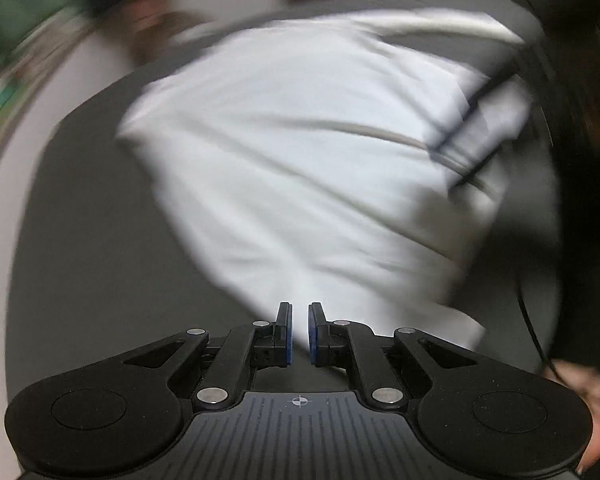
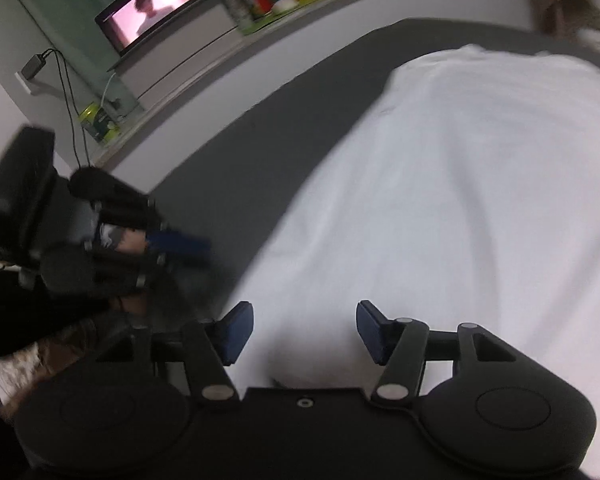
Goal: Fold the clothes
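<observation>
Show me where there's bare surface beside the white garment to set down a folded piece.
The dark grey surface is bare in a wide strip between the white garment and the pale ledge carrying the screen. The left wrist view shows the same bare band left of the garment. It is crowded near the left gripper and at the blurred things beyond the garment's far end.

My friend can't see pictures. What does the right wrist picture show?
A white garment lies spread on a dark grey surface, with the right tool open and empty above its near edge. The left tool is at the left; a lit screen glows behind.
</observation>
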Motion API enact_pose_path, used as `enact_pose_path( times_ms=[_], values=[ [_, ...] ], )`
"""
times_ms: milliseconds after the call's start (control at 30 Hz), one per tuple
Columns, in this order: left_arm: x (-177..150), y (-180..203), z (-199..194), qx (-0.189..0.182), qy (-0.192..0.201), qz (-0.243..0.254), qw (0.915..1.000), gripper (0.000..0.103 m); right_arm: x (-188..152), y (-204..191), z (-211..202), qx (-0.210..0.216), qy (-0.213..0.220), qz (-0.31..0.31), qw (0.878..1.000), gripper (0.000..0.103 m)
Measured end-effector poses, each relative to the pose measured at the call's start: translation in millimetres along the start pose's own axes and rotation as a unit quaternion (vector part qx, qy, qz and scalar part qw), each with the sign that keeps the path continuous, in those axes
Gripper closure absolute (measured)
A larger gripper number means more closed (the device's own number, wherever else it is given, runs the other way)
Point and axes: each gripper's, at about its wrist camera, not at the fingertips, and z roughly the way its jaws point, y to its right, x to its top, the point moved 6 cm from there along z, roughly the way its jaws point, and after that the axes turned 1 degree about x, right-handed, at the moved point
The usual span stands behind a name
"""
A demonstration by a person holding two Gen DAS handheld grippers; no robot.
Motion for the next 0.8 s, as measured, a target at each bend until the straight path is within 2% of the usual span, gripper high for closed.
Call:
enact_pose_path(
  times_ms=[33,100,200,300,367,433,500,600,700,800],
  values=[
    [-2,-15,-1,0.006,0.008,-0.031,0.9995,0.095,7,-7,14,-0.008,0.004,-0.011,1.0,0.047],
    [-7,-41,-2,0.018,0.024,-0.087,0.9958,0.095,21,-13,38,-0.049,0.023,-0.042,0.998,0.046],
    [-15,-70,9,0.016,0.045,-0.156,0.9866,0.095,29,-2,65,-0.093,0.036,-0.038,0.994,0.046],
    [-31,-89,15,-0.004,0.055,-0.226,0.9726,0.095,17,18,73,-0.095,0.039,-0.003,0.995,0.05],
    [-43,-97,18,-0.022,0.054,-0.265,0.9625,0.095,1,22,74,-0.086,0.021,0.004,0.996,0.052],
    [-55,-105,16,-0.031,0.053,-0.289,0.9552,0.095,-6,22,76,-0.074,0.007,0.006,0.997,0.055],
    [-61,-104,22,-0.031,0.048,-0.301,0.9519,0.095,-9,21,81,-0.066,0.003,0.011,0.998,0.056],
    [-74,-109,24,-0.021,0.038,-0.315,0.948,0.095,-11,19,88,-0.076,0.005,0.019,0.997,0.056],
    [-71,-104,29,-0.023,0.046,-0.326,0.944,0.095,-4,14,89,-0.09,0.005,0.017,0.996,0.057],
    [-63,-105,24,-0.016,0.059,-0.326,0.9433,0.095,3,5,80,-0.082,0.02,0.022,0.996,0.057]
  ],
)
